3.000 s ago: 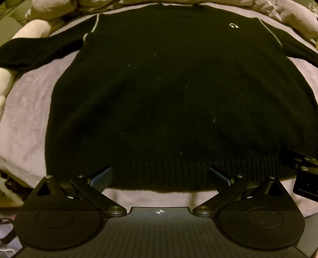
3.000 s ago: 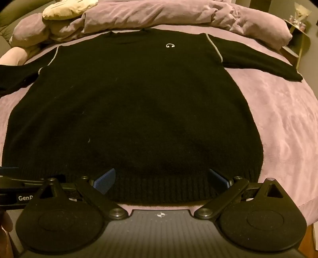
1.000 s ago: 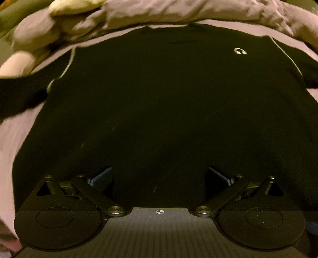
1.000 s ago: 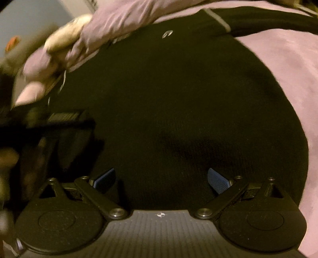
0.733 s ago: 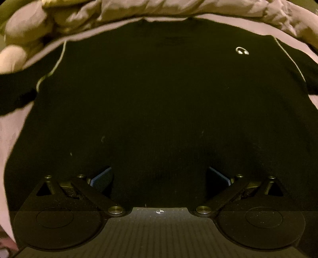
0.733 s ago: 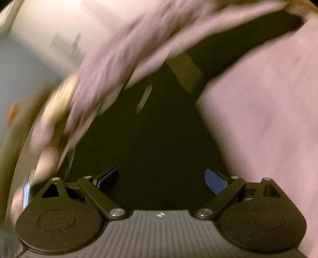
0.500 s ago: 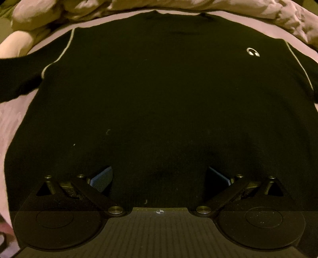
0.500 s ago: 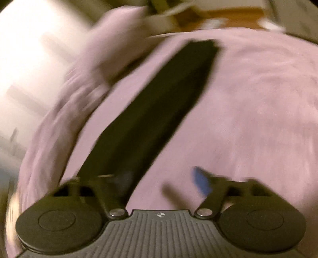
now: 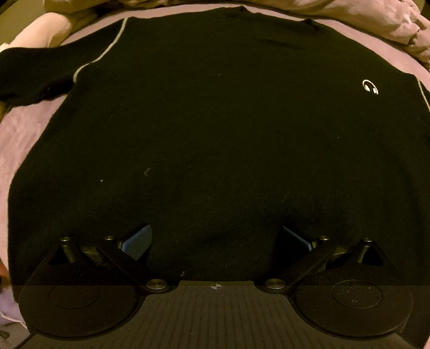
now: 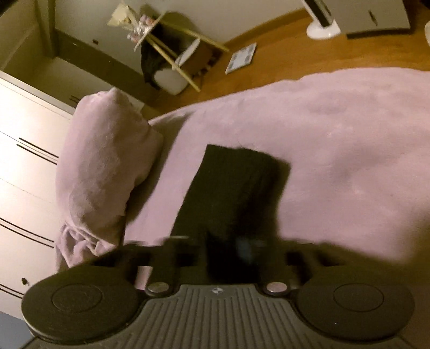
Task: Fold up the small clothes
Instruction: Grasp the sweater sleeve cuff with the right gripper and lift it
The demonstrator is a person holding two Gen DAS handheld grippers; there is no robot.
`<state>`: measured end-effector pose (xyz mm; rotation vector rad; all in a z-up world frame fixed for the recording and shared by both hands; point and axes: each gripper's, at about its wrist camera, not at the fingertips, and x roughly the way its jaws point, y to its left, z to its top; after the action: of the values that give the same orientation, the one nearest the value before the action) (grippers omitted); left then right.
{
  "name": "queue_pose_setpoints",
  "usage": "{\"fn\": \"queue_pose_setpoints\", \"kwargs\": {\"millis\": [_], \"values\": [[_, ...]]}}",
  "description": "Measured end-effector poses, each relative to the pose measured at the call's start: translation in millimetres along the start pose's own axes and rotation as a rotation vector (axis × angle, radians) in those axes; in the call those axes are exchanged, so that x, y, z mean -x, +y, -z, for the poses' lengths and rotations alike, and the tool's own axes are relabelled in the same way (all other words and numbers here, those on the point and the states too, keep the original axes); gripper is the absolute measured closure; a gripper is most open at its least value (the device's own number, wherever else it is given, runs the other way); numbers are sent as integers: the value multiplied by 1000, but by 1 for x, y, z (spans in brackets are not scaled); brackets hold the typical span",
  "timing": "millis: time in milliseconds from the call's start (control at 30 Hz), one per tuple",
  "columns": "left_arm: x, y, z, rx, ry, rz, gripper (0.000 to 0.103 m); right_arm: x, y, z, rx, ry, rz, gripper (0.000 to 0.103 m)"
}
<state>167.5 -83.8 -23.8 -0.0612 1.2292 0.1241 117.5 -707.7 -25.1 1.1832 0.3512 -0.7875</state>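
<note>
A black sweater (image 9: 215,120) with white shoulder piping and a small white headphone logo (image 9: 370,87) lies flat on the mauve bedspread (image 9: 24,139). My left gripper (image 9: 215,239) is open, hovering over the sweater's lower body, blue pads wide apart. In the right wrist view the sweater's right sleeve (image 10: 236,188) lies on the bedspread (image 10: 349,166), cuff pointing away. My right gripper (image 10: 228,249) is over the sleeve, motion-blurred; its fingers look closed in around the sleeve fabric.
A mauve pillow (image 10: 104,166) lies left of the sleeve at the bed's edge. Beyond the bed are a wooden floor (image 10: 295,59), a small side table (image 10: 172,51), a white fan base (image 10: 322,26) and a white wardrobe (image 10: 21,161). Bunched duvet (image 9: 376,24) lies behind the sweater's collar.
My right gripper swung right from the sweater's hem to the right sleeve and its fingers closed inward. My left gripper moved forward over the sweater's body and stayed open.
</note>
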Motion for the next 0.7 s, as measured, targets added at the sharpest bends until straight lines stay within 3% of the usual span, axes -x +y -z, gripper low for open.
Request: {"fn": "queue_pose_setpoints", "kwargs": {"millis": [133,267,367,533,700], "values": [[9,7,-6,-1,4,10,0,45,49,7,171,-48,-43,90],[23,23,-20,-3,-15,29,0,98,122,54,415,-51,-169,90],[33,42,-32,20,-26,43,0,139,186,125,615,-5,-287,90],[44,85,-47,76,-55,38,0,172,245,270,758,170,-509,89],[44,137,-58,140,-63,11,0,163,264,431,912,282,-526,89]]}}
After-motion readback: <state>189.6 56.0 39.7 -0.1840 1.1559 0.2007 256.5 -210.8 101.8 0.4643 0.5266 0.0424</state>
